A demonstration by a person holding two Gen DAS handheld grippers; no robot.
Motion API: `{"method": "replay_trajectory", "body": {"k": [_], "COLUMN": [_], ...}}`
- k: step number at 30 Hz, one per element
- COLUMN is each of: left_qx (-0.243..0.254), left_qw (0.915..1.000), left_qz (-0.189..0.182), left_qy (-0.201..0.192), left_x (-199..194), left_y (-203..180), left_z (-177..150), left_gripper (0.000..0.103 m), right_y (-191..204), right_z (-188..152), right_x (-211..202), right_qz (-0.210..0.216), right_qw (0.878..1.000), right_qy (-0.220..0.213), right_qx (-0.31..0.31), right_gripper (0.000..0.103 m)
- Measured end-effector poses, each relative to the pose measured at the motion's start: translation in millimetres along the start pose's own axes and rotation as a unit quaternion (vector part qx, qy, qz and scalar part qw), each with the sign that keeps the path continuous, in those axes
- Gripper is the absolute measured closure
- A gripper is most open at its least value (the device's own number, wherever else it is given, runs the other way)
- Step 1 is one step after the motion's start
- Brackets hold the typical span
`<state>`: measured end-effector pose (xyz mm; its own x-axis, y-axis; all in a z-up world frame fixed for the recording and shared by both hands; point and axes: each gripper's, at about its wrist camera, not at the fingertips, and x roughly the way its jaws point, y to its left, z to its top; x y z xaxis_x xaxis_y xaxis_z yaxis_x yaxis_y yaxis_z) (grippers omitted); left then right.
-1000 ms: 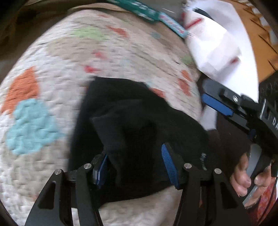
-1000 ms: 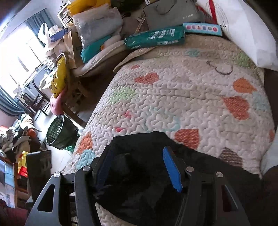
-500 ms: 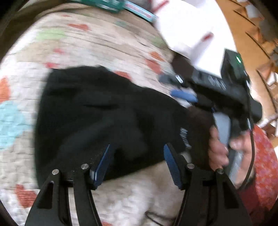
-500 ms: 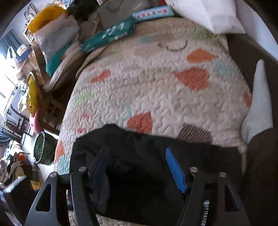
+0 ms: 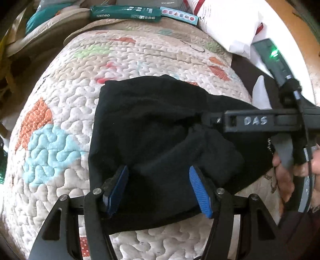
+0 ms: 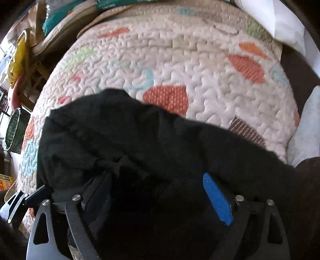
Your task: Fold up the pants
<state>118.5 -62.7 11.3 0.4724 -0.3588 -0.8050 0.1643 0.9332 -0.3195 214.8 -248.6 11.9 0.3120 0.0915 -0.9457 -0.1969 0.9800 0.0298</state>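
Observation:
The black pants (image 5: 160,130) lie folded in a compact bundle on the quilted bedspread (image 5: 60,124). My left gripper (image 5: 159,184) is open, its blue pads (image 5: 118,190) standing just over the near edge of the cloth with nothing pinched. My right gripper (image 6: 158,196) is open too, low over the pants (image 6: 140,140), with its left finger partly hidden in dark cloth. In the left wrist view the right gripper's body (image 5: 256,121) reaches in from the right onto the bundle, held by a hand (image 5: 286,172).
A white pillow (image 5: 230,26) and green packages (image 5: 126,15) lie at the bed's far end. Bags and a green basket (image 6: 14,128) stand left of the bed. A pale cushion (image 6: 306,128) sits at the right edge.
The left gripper has let go of the cloth fold and pulled back to the near edge. The right gripper has come down low onto the pants from the right.

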Motion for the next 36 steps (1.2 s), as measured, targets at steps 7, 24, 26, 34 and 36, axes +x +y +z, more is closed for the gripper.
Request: {"method": "replay_trajectory", "body": {"k": [7, 24, 26, 34, 36], "left_qx": [0.016, 0.047, 0.046, 0.049, 0.048], "left_qw": [0.9987, 0.9951, 0.9951, 0.9944, 0.9945], "left_qz": [-0.013, -0.006, -0.006, 0.011, 0.007], "left_qy": [-0.047, -0.086, -0.087, -0.093, -0.093], "left_x": [-5.2, -3.1, -3.0, -0.9, -2.3], "left_y": [2.2, -0.3, -0.8, -8.8, -9.2], "left_z": [-16.3, -37.0, -37.5, -37.0, -37.5], "left_gripper": [0.04, 0.04, 0.04, 0.039, 0.039], "right_y": [65.8, 139.9, 123.0, 57.1, 37.9], "right_z": [34.5, 119.9, 127.7, 50.7, 32.0], "right_x": [-51.4, 48.6, 38.2, -13.4, -3.1], "right_qz": [0.108, -0.02, 0.0, 0.176, 0.14], "right_qw": [0.983, 0.983, 0.989, 0.983, 0.988], "right_qy": [-0.08, 0.027, 0.016, 0.06, 0.071], "right_qx": [-0.124, -0.178, -0.144, -0.012, 0.01], "right_gripper": [0.03, 0.102, 0.101, 0.1, 0.1]}}
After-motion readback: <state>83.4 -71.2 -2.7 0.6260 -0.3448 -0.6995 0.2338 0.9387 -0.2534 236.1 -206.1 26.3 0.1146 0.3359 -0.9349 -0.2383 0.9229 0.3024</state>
